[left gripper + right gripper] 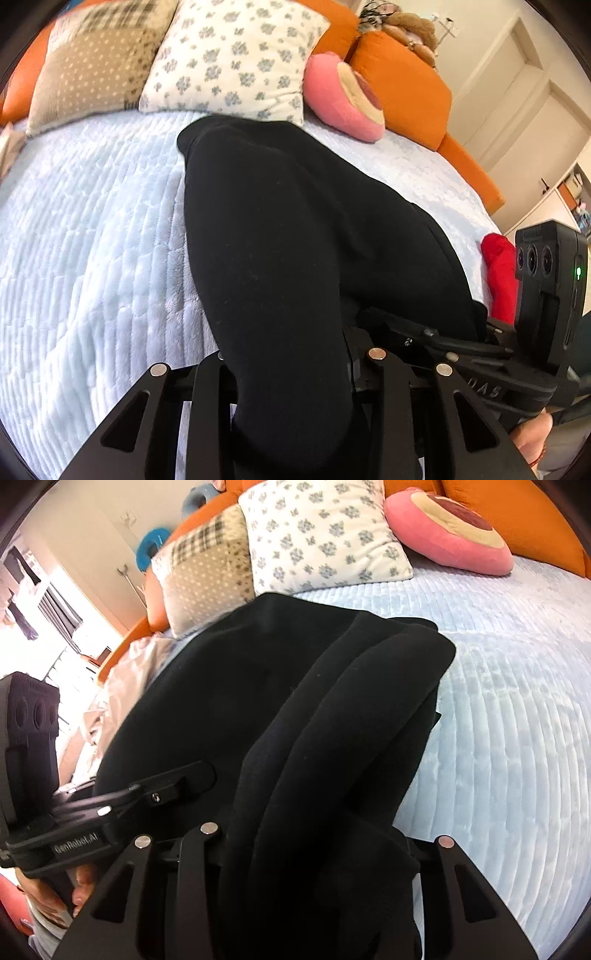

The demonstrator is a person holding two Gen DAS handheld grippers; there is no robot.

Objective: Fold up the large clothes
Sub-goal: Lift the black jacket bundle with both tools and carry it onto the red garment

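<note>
Black, soft and lint-flecked, the garment I saw from the left wrist draped off the pale blue bedspread into my left gripper clamped on it, while the right-wrist view showed its thick folds bunched in my right gripper.

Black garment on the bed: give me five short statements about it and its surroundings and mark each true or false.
1. Both grippers are closed on the black garment. True.
2. The bed cover is dark green. False: it is pale blue.
3. A pink cushion lies beside the floral pillow. True.
4. The garment lies flat and untouched. False: the left gripper and right gripper hold bunched folds of it.
5. The headboard is orange. True.
</note>
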